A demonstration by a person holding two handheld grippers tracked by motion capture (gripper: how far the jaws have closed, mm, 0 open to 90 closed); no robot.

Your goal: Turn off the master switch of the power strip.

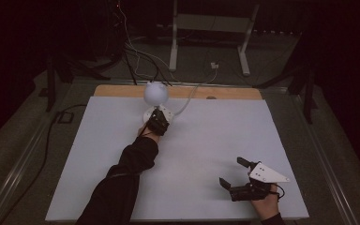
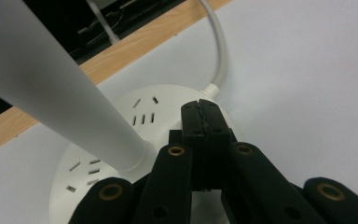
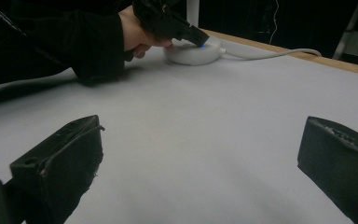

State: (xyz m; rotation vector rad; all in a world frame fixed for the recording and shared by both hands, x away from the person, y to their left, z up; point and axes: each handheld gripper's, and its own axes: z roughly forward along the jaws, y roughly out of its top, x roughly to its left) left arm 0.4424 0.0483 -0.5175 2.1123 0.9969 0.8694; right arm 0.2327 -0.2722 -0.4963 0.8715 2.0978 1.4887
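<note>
A white desk lamp stands at the back of the table, with a round head, a slanted stem and a flat round base with slot marks. My left gripper is shut with nothing between its jaws, and its tip rests on the base's top. From the right gripper view, the left gripper touches the base where a small blue light glows. My right gripper hovers open near the front right of the table, its fingers wide apart and holding nothing.
A white sheet covers the table, and a wooden edge shows at the back. The lamp's white cable runs off over that edge. A black-sleeved forearm lies across the middle left. Beyond the table are a stand's legs and floor cables.
</note>
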